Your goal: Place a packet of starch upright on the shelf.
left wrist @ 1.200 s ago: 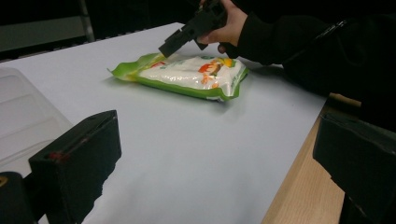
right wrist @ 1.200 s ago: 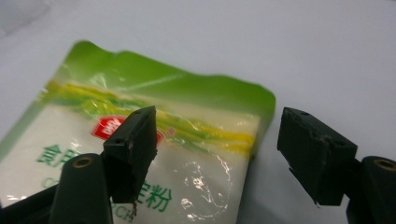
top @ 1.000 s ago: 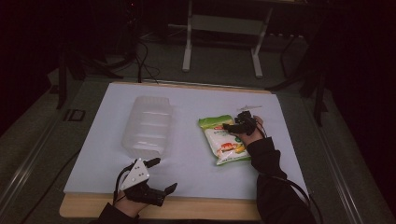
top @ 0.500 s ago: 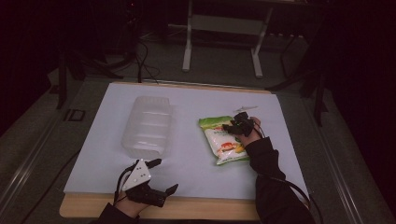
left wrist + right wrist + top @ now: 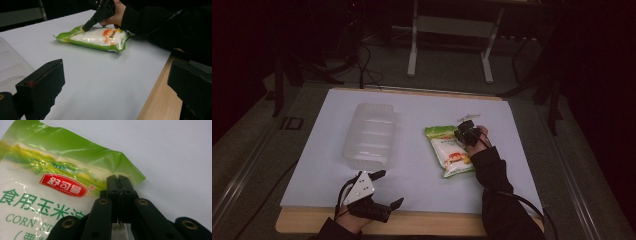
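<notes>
A green and white bag of corn starch (image 5: 452,152) lies flat on the white mat, right of centre. My right gripper (image 5: 461,131) rests at the bag's far top corner. In the right gripper view its jaws are pressed together at the green edge of the bag (image 5: 50,170), with a sliver of film caught between them, so the right gripper (image 5: 117,178) is shut on it. My left gripper (image 5: 390,187) is held open near the table's front edge, with nothing between its jaws. In the left gripper view the bag (image 5: 100,37) and the right gripper (image 5: 85,27) show beyond my left gripper (image 5: 116,85).
A clear plastic container (image 5: 369,135) lies on the mat's left half, just beyond the left gripper, and its edge (image 5: 10,67) shows at the left. The white mat (image 5: 412,185) covers a wooden table (image 5: 437,222). A metal stand and cables are on the floor behind.
</notes>
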{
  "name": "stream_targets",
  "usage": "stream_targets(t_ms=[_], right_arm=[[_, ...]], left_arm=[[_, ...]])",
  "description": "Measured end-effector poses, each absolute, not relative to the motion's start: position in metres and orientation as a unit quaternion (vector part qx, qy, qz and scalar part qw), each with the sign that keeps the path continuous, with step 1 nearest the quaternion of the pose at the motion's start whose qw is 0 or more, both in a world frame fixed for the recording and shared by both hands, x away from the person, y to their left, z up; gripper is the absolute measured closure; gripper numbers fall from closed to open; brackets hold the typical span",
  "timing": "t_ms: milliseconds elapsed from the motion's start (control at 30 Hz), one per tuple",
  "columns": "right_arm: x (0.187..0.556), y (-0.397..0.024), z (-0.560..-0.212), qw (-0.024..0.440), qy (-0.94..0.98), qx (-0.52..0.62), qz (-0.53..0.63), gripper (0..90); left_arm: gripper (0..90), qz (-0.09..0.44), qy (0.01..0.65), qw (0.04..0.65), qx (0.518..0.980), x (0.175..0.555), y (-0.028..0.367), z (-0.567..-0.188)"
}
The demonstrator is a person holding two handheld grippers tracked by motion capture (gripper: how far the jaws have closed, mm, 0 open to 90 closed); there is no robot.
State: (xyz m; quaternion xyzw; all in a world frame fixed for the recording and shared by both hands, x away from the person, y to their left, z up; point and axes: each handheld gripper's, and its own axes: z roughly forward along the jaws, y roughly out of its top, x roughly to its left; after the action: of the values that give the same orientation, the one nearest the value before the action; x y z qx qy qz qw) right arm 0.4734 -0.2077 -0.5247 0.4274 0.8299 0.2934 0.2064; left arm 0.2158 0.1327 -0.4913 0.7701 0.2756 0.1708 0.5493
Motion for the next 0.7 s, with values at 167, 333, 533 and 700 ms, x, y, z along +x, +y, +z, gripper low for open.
stream_targets(t_ms=[167, 333, 533, 700], right_arm=[[0.471, -0.213, -0.512, 0.195, 0.826, 0.429, 0.310, 89.9], [0.462, -0.218, -0.496, 0.201, 0.822, 0.416, 0.332, 90.0], [0.444, -0.217, -0.477, 0.200, 0.819, 0.391, 0.369, 90.0], [0.427, -0.213, -0.458, 0.205, 0.820, 0.364, 0.391, 90.0]], left_arm=[[1.5, 0.169, 0.282, 0.549, 0.768, 0.218, 0.135, -0.491], [1.5, 0.174, 0.283, 0.547, 0.768, 0.217, 0.135, -0.491], [1.6, 0.174, 0.286, 0.545, 0.769, 0.217, 0.134, -0.490], [1.6, 0.174, 0.292, 0.543, 0.768, 0.218, 0.134, -0.490]])
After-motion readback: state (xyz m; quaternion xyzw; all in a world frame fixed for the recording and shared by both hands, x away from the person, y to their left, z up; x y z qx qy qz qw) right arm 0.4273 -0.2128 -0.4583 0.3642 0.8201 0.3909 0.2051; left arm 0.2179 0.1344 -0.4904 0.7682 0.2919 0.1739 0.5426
